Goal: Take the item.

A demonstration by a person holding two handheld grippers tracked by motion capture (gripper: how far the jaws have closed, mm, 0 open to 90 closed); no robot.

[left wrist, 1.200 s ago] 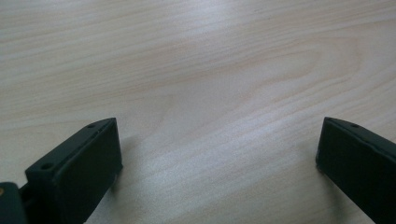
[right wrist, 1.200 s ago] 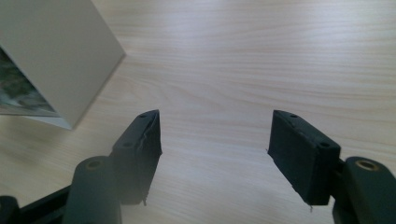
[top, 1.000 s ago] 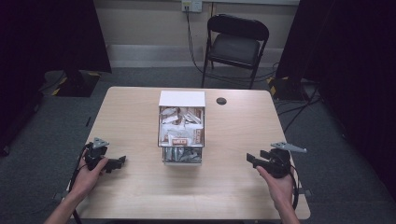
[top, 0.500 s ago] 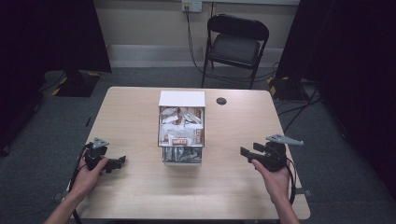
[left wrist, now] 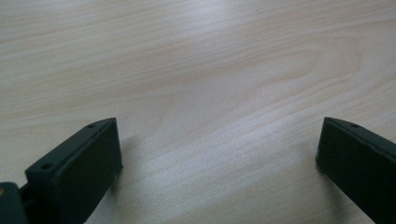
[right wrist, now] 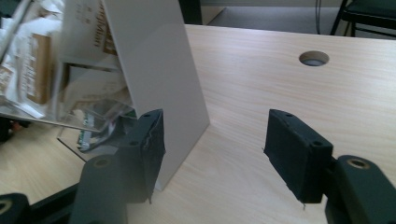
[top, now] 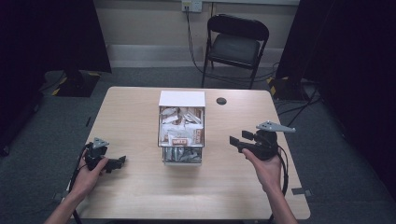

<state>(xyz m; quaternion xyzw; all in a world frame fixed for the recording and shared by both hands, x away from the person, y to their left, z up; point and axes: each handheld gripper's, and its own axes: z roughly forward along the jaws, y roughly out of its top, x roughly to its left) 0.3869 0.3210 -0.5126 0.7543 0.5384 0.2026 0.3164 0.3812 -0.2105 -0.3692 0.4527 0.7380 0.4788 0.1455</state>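
Note:
A white-sided, clear-fronted dispenser box [top: 182, 99] stands mid-table, stuffed with sachets [top: 181, 128]. My left gripper [top: 119, 162] rests low on the table at the front left, pointing right; in the left gripper view it [left wrist: 217, 149] is open over bare wood. My right gripper [top: 236, 140] is held above the table right of the box, pointing left at it. In the right gripper view it [right wrist: 215, 140] is open with nothing between the jaws. The box's white side wall [right wrist: 154, 60] stands just beyond the left jaw, with sachets [right wrist: 28, 60] behind clear plastic.
The pale wooden table [top: 140, 112] has a round cable hole [top: 221, 101] behind and right of the box, which the right gripper view also shows as the cable hole [right wrist: 314, 58]. A black folding chair [top: 236, 44] stands beyond the far edge. Cables trail on the grey carpet.
My right hand has lifted and moved left toward the box, its jaws staying open. The left hand has not moved.

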